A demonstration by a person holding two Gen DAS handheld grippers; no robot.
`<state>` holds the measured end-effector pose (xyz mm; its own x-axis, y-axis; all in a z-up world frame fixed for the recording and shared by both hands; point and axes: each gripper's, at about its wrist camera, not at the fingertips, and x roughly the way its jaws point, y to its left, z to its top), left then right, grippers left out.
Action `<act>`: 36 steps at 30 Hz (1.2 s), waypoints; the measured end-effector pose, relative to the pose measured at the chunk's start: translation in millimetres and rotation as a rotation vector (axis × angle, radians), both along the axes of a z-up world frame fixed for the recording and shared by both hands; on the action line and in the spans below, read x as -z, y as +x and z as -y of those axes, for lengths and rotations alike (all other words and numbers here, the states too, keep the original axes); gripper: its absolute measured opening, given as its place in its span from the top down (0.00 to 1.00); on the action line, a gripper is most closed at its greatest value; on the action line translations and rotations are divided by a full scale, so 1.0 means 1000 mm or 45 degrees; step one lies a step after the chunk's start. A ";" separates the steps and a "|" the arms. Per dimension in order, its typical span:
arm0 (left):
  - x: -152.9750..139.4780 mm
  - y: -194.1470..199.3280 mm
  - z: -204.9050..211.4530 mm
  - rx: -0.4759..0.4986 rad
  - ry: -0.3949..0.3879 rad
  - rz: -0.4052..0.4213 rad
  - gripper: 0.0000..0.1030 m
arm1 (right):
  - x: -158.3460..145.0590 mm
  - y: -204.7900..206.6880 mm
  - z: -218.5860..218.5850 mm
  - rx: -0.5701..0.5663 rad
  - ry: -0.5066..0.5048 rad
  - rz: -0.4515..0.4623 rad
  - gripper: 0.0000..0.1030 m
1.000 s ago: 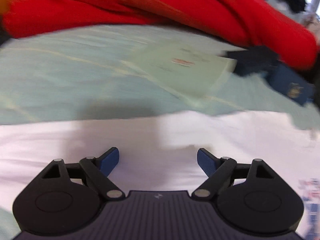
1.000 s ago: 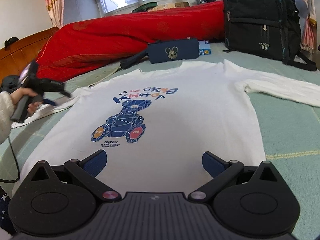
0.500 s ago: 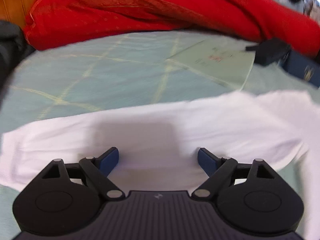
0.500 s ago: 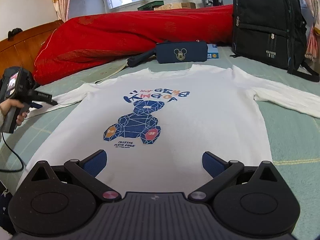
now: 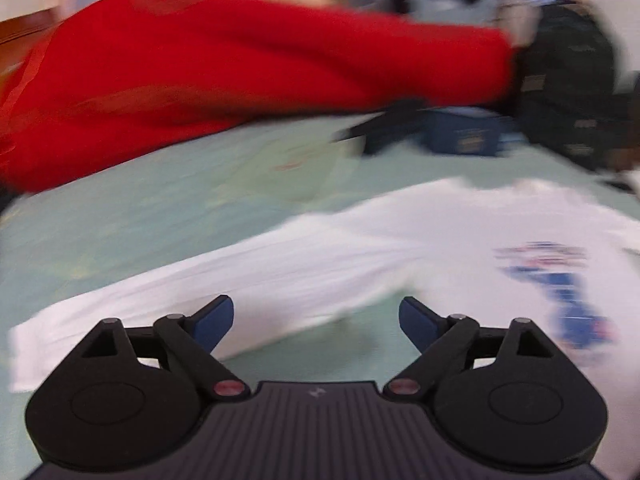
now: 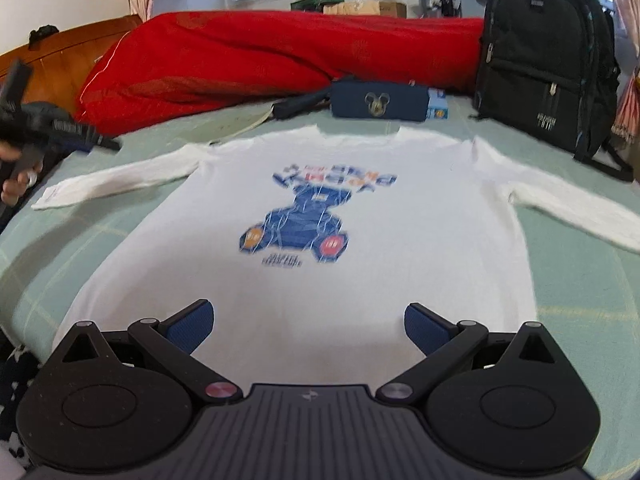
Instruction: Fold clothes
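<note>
**White long-sleeved shirt, laid flat on bed; both grippers empty**

Item: white shirt (image 6: pixel 304 280) with a blue bear print, spread front-up on the pale green bedcover (image 6: pixel 580 300), both sleeves stretched outward. We note its left sleeve (image 5: pixel 240 280) lying flat just ahead of our left gripper (image 5: pixel 316 320).

Left gripper: blue pads wide apart, jaws having just been opening, nothing between them; the view is blurred. In the right wrist view it appears at the far left edge, held in a hand (image 6: pixel 16 184) above the sleeve's cuff.

Right gripper (image 6: pixel 308 324): jaws spread, empty, above the shirt's hem.

Also on the bed: red quilt (image 6: pixel 260 60) along the far side, navy pouch (image 6: pixel 380 100) just beyond the collar, black backpack (image 6: pixel 544 60) upright at the far right.
</note>
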<state>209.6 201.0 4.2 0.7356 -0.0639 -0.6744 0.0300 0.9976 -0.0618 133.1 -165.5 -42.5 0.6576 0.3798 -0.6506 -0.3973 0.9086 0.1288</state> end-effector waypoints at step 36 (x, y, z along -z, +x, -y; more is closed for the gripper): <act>0.059 -0.086 0.149 0.530 0.151 0.072 0.08 | 0.036 -0.006 0.030 0.077 -0.024 -0.054 0.00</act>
